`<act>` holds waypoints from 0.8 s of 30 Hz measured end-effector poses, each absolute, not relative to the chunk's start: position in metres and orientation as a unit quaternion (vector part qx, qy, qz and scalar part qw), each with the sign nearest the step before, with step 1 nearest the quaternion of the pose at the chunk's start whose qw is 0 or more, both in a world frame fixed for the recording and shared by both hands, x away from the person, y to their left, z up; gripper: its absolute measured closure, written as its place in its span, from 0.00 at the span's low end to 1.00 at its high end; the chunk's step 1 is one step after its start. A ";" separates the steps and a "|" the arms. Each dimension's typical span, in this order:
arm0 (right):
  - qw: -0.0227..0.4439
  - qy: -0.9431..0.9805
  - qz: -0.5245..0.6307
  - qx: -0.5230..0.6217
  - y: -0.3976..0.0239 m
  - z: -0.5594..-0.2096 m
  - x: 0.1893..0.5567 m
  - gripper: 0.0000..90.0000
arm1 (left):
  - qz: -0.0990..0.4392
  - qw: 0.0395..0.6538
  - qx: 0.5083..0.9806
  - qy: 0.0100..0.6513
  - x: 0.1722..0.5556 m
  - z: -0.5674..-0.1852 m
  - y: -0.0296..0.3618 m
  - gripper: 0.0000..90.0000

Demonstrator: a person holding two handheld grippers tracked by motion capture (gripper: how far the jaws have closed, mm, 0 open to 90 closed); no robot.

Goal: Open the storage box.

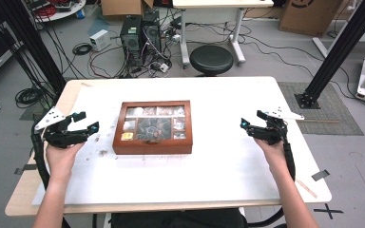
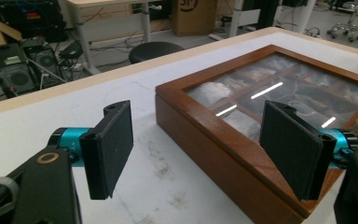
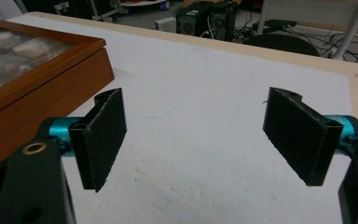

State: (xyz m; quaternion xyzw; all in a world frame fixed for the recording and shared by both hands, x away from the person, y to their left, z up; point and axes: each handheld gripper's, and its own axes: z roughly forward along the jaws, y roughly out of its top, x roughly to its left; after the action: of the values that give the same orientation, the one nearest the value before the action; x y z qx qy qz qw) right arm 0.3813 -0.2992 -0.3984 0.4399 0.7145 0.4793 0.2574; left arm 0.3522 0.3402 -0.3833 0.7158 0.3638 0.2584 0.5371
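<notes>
A brown wooden box (image 1: pixel 152 127) with a glass lid and several compartments rests shut in the middle of the white table (image 1: pixel 218 161). My left gripper (image 1: pixel 86 122) hovers just left of the box, open and holding nothing. In the left gripper view the box (image 2: pixel 242 140) lies ahead, its near corner between the two black pads (image 2: pixel 109 147). My right gripper (image 1: pixel 252 119) is to the right of the box, well apart from it, open and holding nothing. The right gripper view shows the box (image 3: pixel 32 84) at the left, beyond my right gripper (image 3: pixel 200 140).
A black round stool (image 1: pixel 212 59) stands behind the table. Computer towers (image 1: pixel 140 33) and tangled cables lie on the floor beyond. Black frame posts (image 1: pixel 337 52) rise at both sides. Small dirt marks (image 1: pixel 100 153) dot the table left of the box.
</notes>
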 end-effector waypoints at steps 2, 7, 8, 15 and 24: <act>0.258 0.715 0.479 0.438 -0.299 -0.399 0.381 0.24 | 0.256 0.538 0.718 0.360 0.353 -0.384 0.338 0.29; 0.261 0.716 0.476 0.439 -0.299 -0.397 0.382 0.24 | 0.240 0.535 0.734 0.342 0.356 -0.387 0.332 0.28; 0.262 0.716 0.476 0.438 -0.300 -0.397 0.382 0.24 | 0.240 0.535 0.734 0.342 0.356 -0.387 0.332 0.28; 0.259 0.714 0.476 0.443 -0.301 -0.397 0.385 0.24 | 0.232 0.538 0.739 0.332 0.355 -0.389 0.328 0.28; 0.263 0.711 0.477 0.444 -0.301 -0.396 0.384 0.24 | 0.222 0.541 0.742 0.328 0.355 -0.392 0.327 0.28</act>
State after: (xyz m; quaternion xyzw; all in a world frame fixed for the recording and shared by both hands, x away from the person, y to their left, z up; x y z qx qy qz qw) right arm 0.3840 -0.3010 -0.3962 0.4436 0.7115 0.4775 0.2627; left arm 0.3548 0.3269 -0.3917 0.7422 0.3278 0.2219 0.5407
